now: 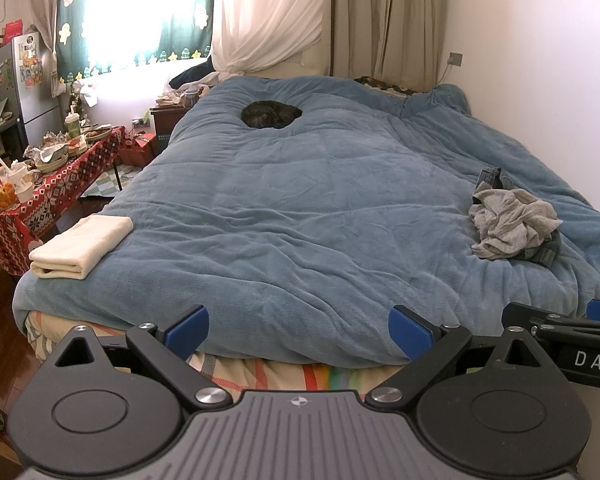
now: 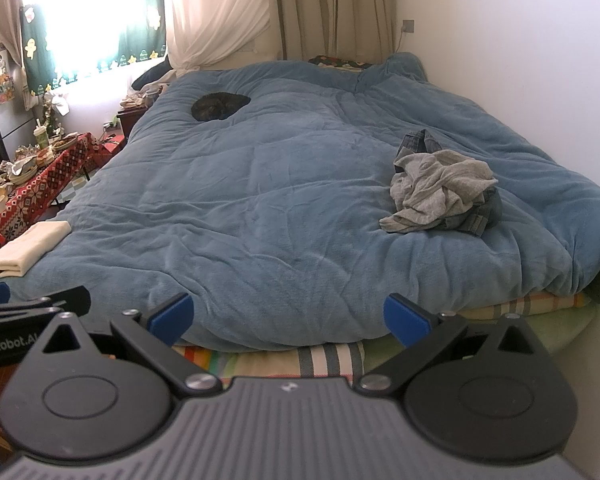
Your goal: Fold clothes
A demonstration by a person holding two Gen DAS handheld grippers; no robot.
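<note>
A crumpled grey garment (image 1: 512, 222) (image 2: 440, 190) lies in a heap on top of denim jeans (image 2: 478, 216) on the right side of the blue duvet (image 1: 320, 208) (image 2: 260, 200). A folded cream cloth (image 1: 80, 246) (image 2: 26, 246) rests at the bed's near left corner. My left gripper (image 1: 298, 330) hovers open over the foot of the bed, with nothing between its blue pads (image 1: 188, 330). Beside it, my right gripper (image 2: 286, 318) is also open and empty. Both stand well short of the clothes.
A dark curled-up cat (image 1: 271, 113) (image 2: 219, 106) lies far up the duvet. A cluttered table with a red patterned cloth (image 1: 52, 184) stands left of the bed, and a fridge (image 1: 18, 84) behind it. The wall (image 2: 520, 60) runs along the bed's right side.
</note>
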